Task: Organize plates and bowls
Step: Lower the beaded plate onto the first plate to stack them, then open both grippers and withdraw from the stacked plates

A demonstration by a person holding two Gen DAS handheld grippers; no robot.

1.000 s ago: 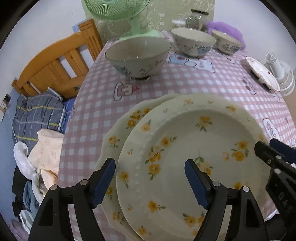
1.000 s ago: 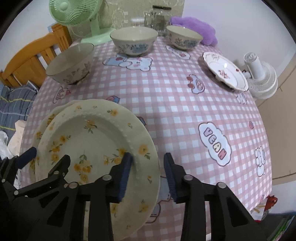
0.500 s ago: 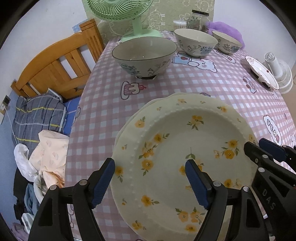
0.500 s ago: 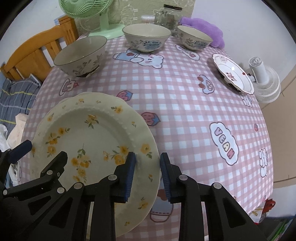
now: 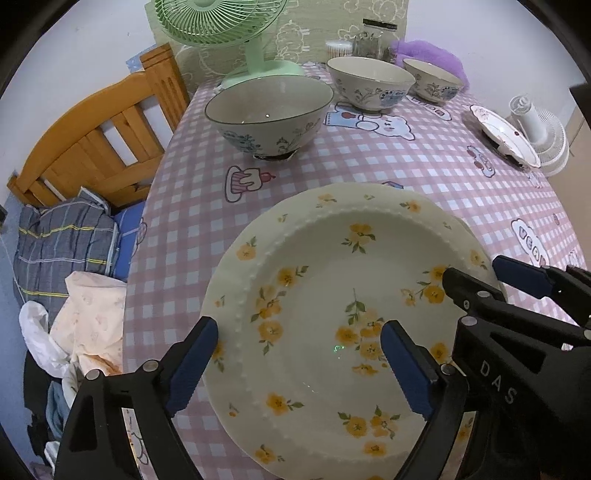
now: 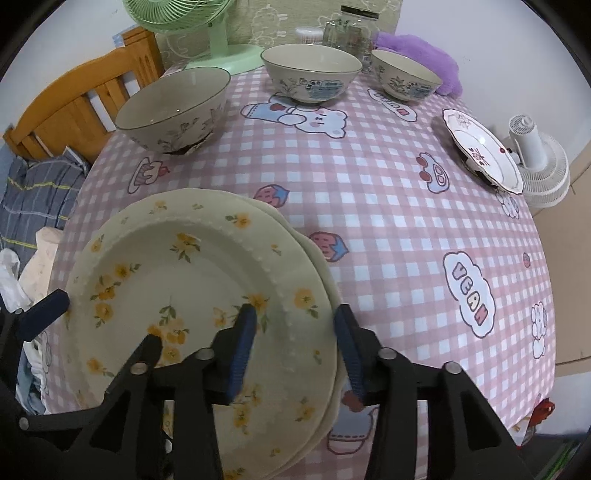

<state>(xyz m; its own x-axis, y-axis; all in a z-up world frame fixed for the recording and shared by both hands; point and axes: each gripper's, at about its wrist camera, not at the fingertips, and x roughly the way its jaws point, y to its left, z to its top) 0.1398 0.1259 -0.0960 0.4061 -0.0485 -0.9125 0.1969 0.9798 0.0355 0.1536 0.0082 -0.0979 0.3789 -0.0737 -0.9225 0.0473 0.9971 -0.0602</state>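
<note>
Two cream plates with yellow flowers (image 5: 332, 295) (image 6: 177, 280) lie stacked on the pink checked tablecloth at the near edge. My left gripper (image 5: 299, 358) is open, its jaws wide over the top plate's left side. My right gripper (image 6: 295, 343) is open, its jaws straddling the stack's right rim; it also shows in the left wrist view (image 5: 480, 273). Three floral bowls stand at the far side: a large one (image 5: 269, 114) (image 6: 173, 110), a middle one (image 5: 369, 86) (image 6: 310, 72) and a small one (image 5: 432, 83) (image 6: 404, 75). A white plate with red flowers (image 5: 502, 134) (image 6: 480, 147) sits at the right edge.
A green fan (image 5: 236, 29) and a glass jar (image 6: 349, 27) stand at the back, with a purple plush (image 6: 421, 51) beside them. A wooden bed frame (image 5: 99, 140) with clothes is left of the table. A white fan (image 6: 539, 162) is on the right.
The top plate has slid into line over the lower plate. My right gripper's jaws have opened wider around the rim. Both cameras have pulled back a little.
</note>
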